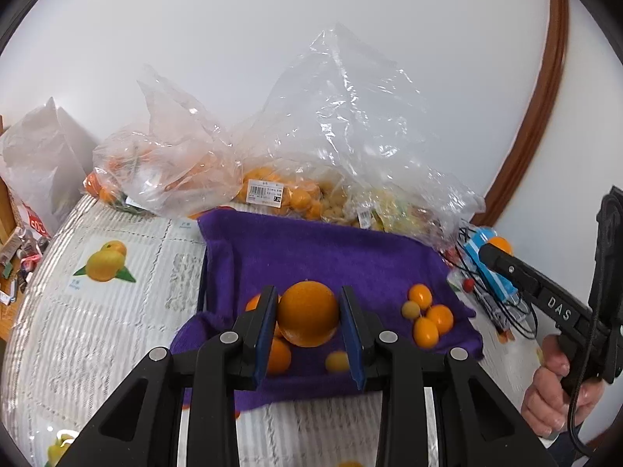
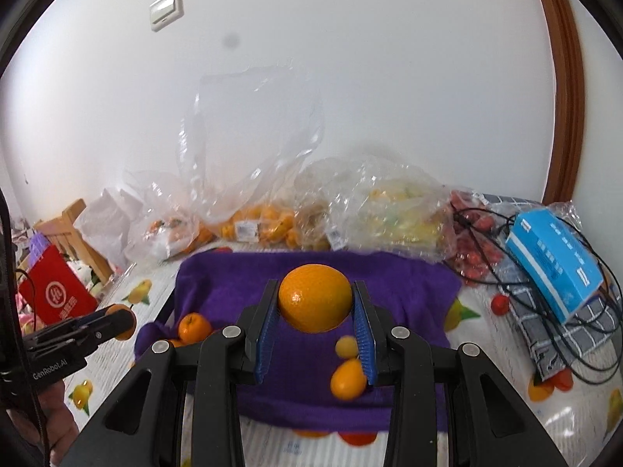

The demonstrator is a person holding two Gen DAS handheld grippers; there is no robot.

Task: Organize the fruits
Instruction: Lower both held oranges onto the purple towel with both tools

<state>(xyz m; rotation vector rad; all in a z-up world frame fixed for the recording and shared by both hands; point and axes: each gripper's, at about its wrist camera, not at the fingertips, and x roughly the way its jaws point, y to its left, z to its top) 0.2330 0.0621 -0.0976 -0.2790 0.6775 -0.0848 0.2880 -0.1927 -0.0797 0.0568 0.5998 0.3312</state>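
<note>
A white wall rises behind a tabletop [image 1: 117,233] covered in fruit-printed cloth, with a purple towel [image 1: 311,249] spread across the middle of both frames. In my left fingers [image 1: 309,319] I clench an orange [image 1: 307,313], pads pressing its sides, lifted above the towel at the centre of the left view; my right fingers [image 2: 316,303] grip a second orange [image 2: 315,297] the same way at the centre of the right view. Below them small kumquats [image 1: 426,317] lie scattered on the towel, lower right in the left view. Behind the towel, across the middle band, clear plastic bags [image 1: 311,148] hold more oranges and pale fruit; a blue box [image 2: 553,268] tangled in black cable sits at the right edge. My worry: both oranges are round and smooth and pinched only at their widest line, so a jolt or tilt could let one roll out, fall among the kumquats and send them off the towel. The two tools are also near each other, so they could knock together.
</note>
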